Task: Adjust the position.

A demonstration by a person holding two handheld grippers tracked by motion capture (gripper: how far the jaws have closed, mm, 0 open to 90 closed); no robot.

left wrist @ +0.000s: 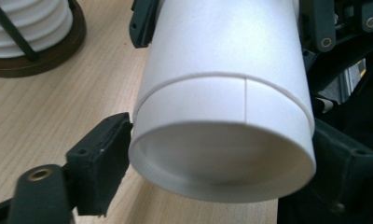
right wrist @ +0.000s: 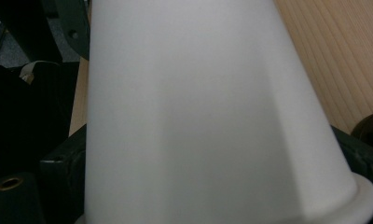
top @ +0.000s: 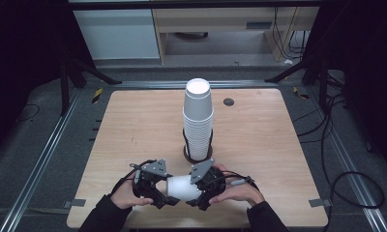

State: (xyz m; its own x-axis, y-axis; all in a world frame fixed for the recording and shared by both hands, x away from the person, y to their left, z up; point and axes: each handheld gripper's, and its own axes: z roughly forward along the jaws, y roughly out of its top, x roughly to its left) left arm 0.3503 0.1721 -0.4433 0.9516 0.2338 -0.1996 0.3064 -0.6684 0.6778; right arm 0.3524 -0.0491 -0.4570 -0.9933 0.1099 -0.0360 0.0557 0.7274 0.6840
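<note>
Two grippers hold one white cup between them, low over the table near its near edge, about midway along it. The cup lies on its side, long axis running roughly left to right along that edge. In the left gripper view a step ring runs round the wall, so this looks like two cups nested, one sleeve over another.

The left gripper has its jaws closed on the end that faces its camera, a recessed base, one jaw pressed to each side. The right gripper has its jaws closed on the opposite end; the right gripper view shows the rolled rim just above its jaws and the wall narrowing away from it.

Both hands are equally close, each already gripping, so neither has to reach. I judge the coming move to be a pull apart along that axis, each gripper drawing outward toward its own side.

Behind them, near the table's middle, a tall stack of inverted cups stands upright in a dark holder, well apart from the grippers.
</note>
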